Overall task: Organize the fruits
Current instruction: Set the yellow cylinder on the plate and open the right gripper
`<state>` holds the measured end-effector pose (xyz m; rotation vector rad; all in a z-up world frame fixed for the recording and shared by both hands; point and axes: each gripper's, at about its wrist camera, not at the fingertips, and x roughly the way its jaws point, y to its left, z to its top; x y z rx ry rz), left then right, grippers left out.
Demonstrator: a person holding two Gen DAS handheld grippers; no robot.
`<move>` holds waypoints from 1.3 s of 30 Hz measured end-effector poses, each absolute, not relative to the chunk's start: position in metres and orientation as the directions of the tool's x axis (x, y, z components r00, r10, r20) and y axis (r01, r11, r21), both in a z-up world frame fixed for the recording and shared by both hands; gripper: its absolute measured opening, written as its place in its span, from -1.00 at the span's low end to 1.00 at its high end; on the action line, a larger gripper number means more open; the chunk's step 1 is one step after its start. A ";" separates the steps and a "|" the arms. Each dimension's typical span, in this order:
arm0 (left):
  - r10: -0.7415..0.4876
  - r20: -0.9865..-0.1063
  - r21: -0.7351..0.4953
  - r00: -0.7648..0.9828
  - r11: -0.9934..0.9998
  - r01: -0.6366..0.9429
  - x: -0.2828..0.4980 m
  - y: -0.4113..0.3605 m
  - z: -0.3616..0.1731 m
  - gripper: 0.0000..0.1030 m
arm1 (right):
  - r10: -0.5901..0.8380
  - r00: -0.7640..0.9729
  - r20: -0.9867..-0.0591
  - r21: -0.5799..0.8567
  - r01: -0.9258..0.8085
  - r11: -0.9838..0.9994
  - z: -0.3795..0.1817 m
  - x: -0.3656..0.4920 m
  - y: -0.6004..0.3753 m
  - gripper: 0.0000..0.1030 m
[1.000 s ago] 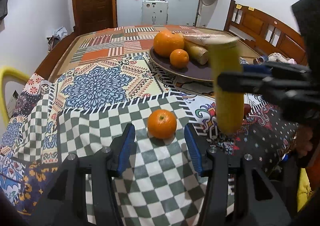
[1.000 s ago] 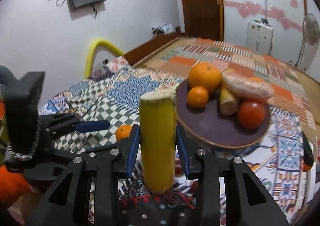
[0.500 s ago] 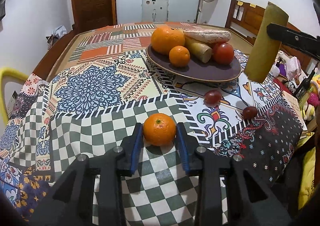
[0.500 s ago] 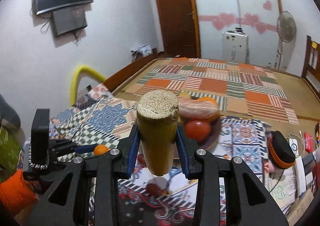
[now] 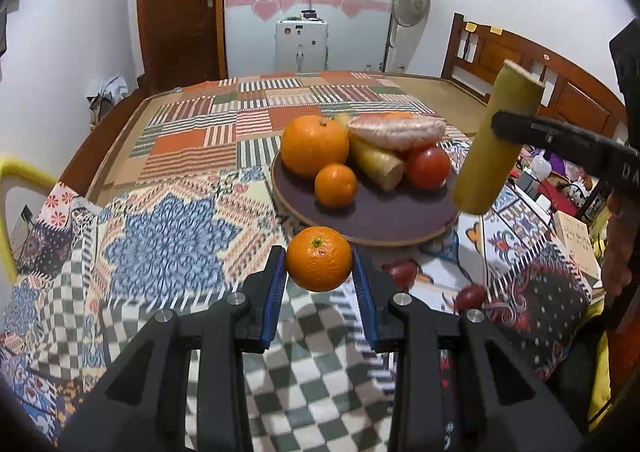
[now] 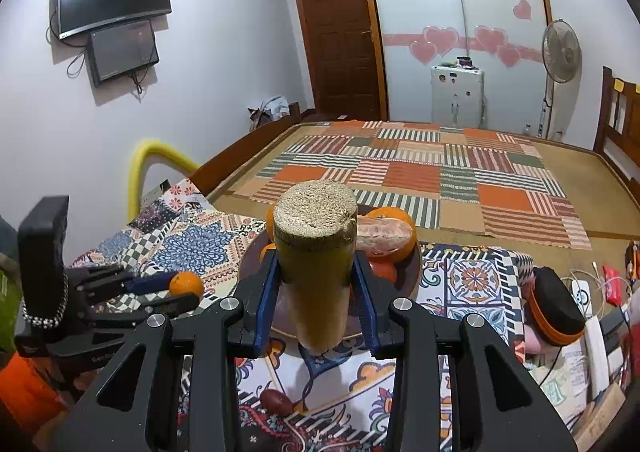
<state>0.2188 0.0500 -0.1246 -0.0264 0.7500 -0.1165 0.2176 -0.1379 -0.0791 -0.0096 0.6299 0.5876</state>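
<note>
Both grippers are carrying fruit toward the plate (image 5: pixel 362 230) at frame centre: left gripper (image 5: pixel 319 272) clamping an orange (image 5: pixel 319 258), right gripper (image 6: pixel 316 292) squeezing a cane piece (image 6: pixel 314 264) upright.

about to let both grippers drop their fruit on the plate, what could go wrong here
The plate is already crowded at the back, so the small orange in the left gripper could roll off. The tilted sugarcane piece in the right gripper hangs over the plate's edge and may tip out.
</note>
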 end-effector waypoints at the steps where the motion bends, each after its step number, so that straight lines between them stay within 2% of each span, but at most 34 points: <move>1: -0.116 -0.680 -0.068 0.724 0.993 0.096 0.223 0.050 -0.125 -0.35 | 0.515 0.647 -0.562 0.165 -0.522 0.837 -0.081 0.220 -0.137 -0.36; 6: -0.141 -0.690 -0.112 0.710 0.990 0.088 0.243 0.052 -0.128 -0.35 | 0.515 0.632 -0.579 0.156 -0.534 0.831 -0.087 0.227 -0.128 -0.36; 18: -0.130 -0.708 -0.094 0.694 0.991 0.091 0.275 0.042 -0.137 -0.35 | 0.524 0.583 -0.621 0.124 -0.588 0.799 -0.098 0.241 -0.099 -0.36; 31: -0.121 -0.720 -0.095 0.684 0.993 0.076 0.287 0.042 -0.143 -0.34 | 0.510 0.569 -0.645 0.134 -0.573 0.808 -0.102 0.264 -0.087 -0.36; 36: -0.120 -0.721 -0.092 0.683 0.993 0.076 0.287 0.040 -0.144 -0.25 | 0.491 0.586 -0.644 0.127 -0.551 0.825 -0.102 0.268 -0.086 -0.33; 39: -0.113 -0.716 -0.086 0.689 0.994 0.074 0.284 0.039 -0.144 -0.12 | 0.482 0.590 -0.648 0.117 -0.548 0.828 -0.101 0.267 -0.086 -0.32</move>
